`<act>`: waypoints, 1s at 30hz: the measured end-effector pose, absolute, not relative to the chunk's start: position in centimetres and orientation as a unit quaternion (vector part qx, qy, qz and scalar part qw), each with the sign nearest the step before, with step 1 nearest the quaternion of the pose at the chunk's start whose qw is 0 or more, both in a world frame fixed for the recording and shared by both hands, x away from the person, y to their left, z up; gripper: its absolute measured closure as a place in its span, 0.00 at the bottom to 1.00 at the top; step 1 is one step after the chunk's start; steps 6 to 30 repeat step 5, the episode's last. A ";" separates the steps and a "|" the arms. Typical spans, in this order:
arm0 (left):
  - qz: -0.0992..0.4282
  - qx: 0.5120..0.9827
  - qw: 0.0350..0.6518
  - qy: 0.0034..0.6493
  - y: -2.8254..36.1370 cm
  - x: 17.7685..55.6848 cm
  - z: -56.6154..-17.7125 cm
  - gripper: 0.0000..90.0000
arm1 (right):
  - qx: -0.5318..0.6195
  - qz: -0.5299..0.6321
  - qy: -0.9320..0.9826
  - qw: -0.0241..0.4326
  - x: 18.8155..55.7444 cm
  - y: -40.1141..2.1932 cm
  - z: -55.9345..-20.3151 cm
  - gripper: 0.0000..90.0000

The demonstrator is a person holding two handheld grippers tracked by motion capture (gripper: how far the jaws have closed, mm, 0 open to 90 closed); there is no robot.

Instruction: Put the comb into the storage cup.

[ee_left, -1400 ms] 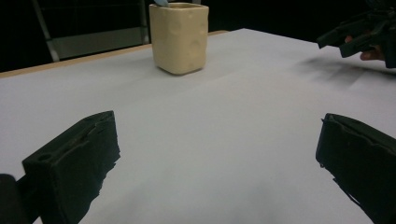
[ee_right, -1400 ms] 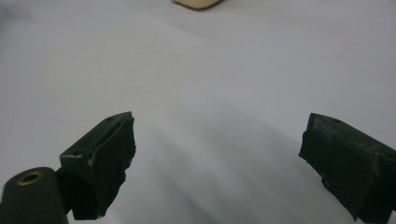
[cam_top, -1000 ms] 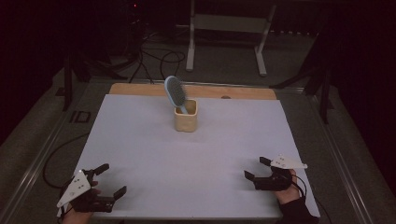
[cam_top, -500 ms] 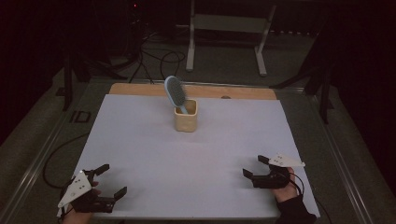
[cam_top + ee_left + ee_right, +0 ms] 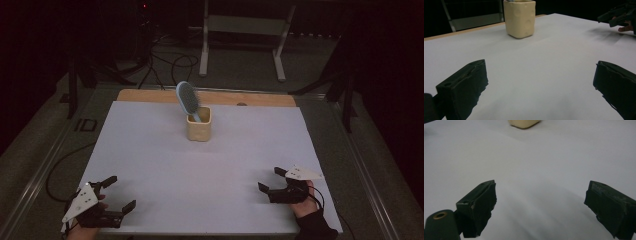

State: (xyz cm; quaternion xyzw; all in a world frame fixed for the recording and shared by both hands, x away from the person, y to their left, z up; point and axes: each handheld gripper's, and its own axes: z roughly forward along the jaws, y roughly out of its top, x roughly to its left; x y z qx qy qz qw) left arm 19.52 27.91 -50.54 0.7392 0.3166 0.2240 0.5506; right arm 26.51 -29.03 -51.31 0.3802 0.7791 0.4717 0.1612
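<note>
Right tool (image 5: pixel 272 181) has shifted slightly nearer; left tool (image 5: pixel 116 194) unchanged at near left. Both released, jaws wide, holding nothing. Hairbrush (image 5: pixel 187 97) stands tilted in cream cup (image 5: pixel 199 127), far centre of worktop (image 5: pixel 210 165).

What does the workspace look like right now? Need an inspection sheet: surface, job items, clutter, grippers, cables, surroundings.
Surface: white sheet over the table, a wooden strip bare at the far edge.
Job's things: cream cup upright at far centre; blue hairbrush stands in it, head up, leaning left.
Clutter: nothing seen on the sheet.
Grippers: left gripper at the near left corner, jaws wide apart, holding nothing; right gripper at the near right, jaws apart, holding nothing. Both far from the cup.
Cables: one loops off the left table edge; more on the floor behind.
Surroundings: dark room, white stand behind the table.
</note>
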 end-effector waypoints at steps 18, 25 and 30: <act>0.224 0.739 0.551 0.316 27.9 19.5 -50.5 0.00 | 0.378 0.472 0.779 0.163 26.5 -29.0 -51.3 0.11; 0.224 0.739 0.551 0.316 27.9 19.5 -50.5 0.00 | 0.378 0.472 0.779 0.163 26.5 -29.0 -51.3 0.11; 0.224 0.739 0.551 0.316 27.9 19.5 -50.5 0.00 | 0.378 0.472 0.779 0.163 26.5 -29.0 -51.3 0.11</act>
